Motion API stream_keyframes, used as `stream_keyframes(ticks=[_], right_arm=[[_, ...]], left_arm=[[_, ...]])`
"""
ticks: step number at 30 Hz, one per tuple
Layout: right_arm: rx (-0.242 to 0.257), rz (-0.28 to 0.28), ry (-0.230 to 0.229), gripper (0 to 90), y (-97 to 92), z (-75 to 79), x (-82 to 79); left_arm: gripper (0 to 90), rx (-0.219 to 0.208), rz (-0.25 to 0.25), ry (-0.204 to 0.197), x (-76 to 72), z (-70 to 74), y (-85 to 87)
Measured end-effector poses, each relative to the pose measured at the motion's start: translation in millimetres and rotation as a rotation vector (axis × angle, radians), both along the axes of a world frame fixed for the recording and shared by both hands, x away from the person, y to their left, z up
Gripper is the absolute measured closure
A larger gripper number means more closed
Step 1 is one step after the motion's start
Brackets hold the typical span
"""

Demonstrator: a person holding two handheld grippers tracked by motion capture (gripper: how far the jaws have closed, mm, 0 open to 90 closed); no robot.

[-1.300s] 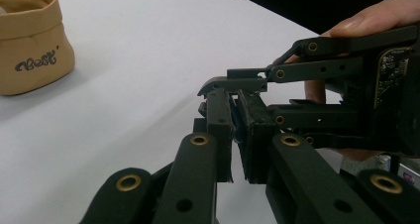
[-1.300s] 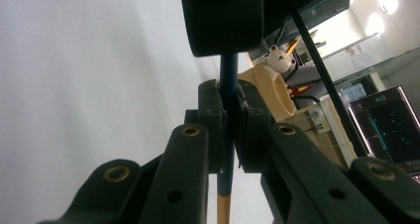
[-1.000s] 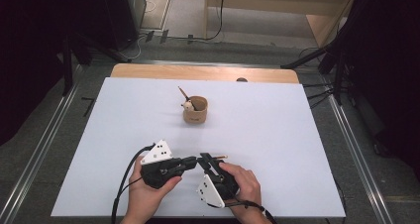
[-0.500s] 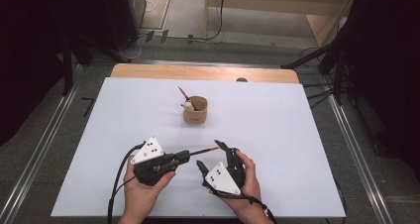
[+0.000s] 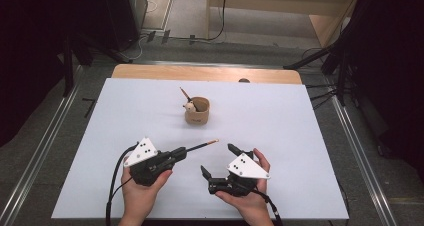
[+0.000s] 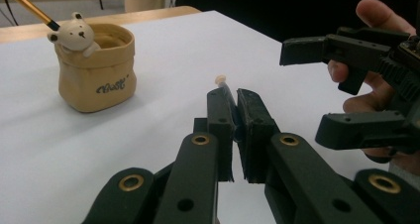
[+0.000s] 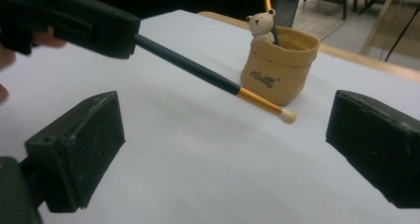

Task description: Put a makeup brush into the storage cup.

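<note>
Left gripper (image 5: 184, 153) is clamping a dark brush (image 5: 202, 146) above the white table (image 5: 300, 136), while right gripper (image 5: 218, 161), jaws just spread and empty, is backing off; next, probably carrying it to the bear-trimmed holder (image 5: 197, 110).

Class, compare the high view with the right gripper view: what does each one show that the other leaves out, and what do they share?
High view alone: both hands, the wooden table edge, the floor, and the right gripper from above with fingers apart and nothing between them.

Right gripper view alone: the dark lettering on the pot's side and the brush's gold ferrule and pale tip up close.

Both: the white table, the bear pot with a brush standing in it, and the left gripper shut on the dark brush.
</note>
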State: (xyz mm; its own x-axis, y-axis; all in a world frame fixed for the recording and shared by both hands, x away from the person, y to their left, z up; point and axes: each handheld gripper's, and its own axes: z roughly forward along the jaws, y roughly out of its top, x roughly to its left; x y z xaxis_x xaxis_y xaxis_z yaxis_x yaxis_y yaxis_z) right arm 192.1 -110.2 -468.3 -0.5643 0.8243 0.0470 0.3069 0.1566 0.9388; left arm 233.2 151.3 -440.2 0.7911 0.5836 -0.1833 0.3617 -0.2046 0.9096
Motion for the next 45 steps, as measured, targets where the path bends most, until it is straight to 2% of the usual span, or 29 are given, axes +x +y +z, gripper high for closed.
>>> stream_keyframes(ticks=[3, 5, 7, 8, 11, 15, 23, 30, 39, 45], right_arm=[[0.077, -0.007, 0.048, 0.0, -3.8, 1.0, 1.7], [0.124, -0.030, 0.070, 0.0, -5.5, 1.3, 2.0], [0.146, -0.094, 0.088, 0.0, -5.7, 2.0, 0.1], [0.167, -0.109, 0.101, 0.0, -5.8, 1.9, -0.5], [0.234, -0.145, 0.136, 0.0, -5.8, 1.4, -2.2], [0.291, -0.159, 0.176, 0.0, -4.3, 0.5, -3.9], [0.419, -0.135, 0.266, 0.0, -2.1, -4.7, -3.3], [0.491, -0.143, 0.315, 0.0, -3.0, -10.9, -1.3], [0.619, -0.125, 0.389, 0.2, -6.0, -17.5, 3.0], [0.710, -0.114, 0.404, 12.6, -8.6, -23.2, 4.9]], left_arm=[[86.1, -0.017, 0.007, -0.003, -0.1, -1.2, 1.0], [86.2, -0.027, 0.008, -0.001, -0.6, -1.8, 0.9], [86.2, -0.033, 0.014, -0.007, -1.0, -2.3, 0.0], [86.2, -0.037, 0.016, -0.010, -1.1, -2.7, -0.2], [86.2, -0.040, 0.018, -0.013, -1.2, -4.2, -0.3], [86.2, -0.061, 0.023, -0.017, -1.6, -7.4, -0.9], [86.2, -0.074, 0.022, -0.033, -4.3, -10.3, -4.3], [86.2, -0.089, 0.013, -0.051, -7.3, -11.9, -8.9], [86.1, -0.101, 0.012, -0.070, -11.5, -14.2, -14.5], [86.1, -0.112, 0.003, -0.085, -14.3, -14.3, -16.6]])
